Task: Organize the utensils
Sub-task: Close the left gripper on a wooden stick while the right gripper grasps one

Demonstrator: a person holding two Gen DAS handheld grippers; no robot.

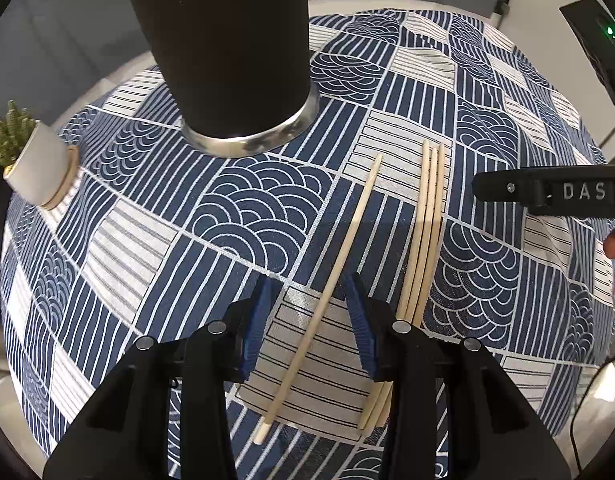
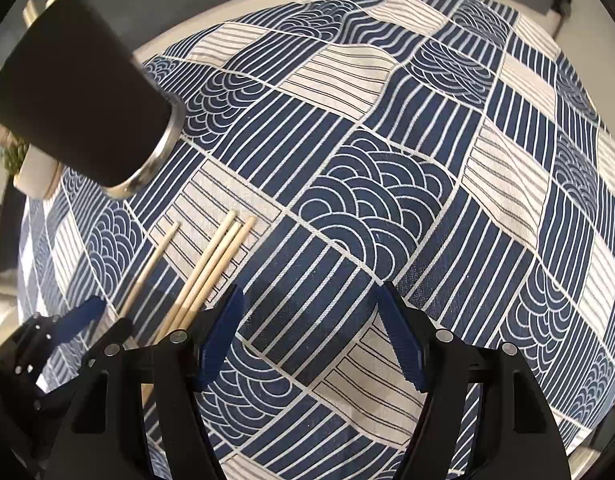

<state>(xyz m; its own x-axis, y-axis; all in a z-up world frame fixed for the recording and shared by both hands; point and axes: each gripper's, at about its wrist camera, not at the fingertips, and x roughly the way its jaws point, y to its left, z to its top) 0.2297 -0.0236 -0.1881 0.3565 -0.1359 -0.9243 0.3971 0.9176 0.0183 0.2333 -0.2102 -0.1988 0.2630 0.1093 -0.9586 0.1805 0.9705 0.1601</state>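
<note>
Below, slim round wooden chopsticks (image 1: pixel 331 292) lie on woven patterned cloth (image 1: pixel 243 208).

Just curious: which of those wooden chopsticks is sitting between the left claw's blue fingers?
The lone chopstick, lying apart from the three bunched chopsticks, which lie outside the left gripper.

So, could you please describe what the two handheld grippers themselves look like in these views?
Both are matte black plastic. The left gripper and the right gripper each carry two ridged blue finger pads on angular black fingers with round silver fasteners. In the left wrist view, the right gripper's black body bears white lettering reading "DAS", and a thin black cable trails at the lower right.
</note>
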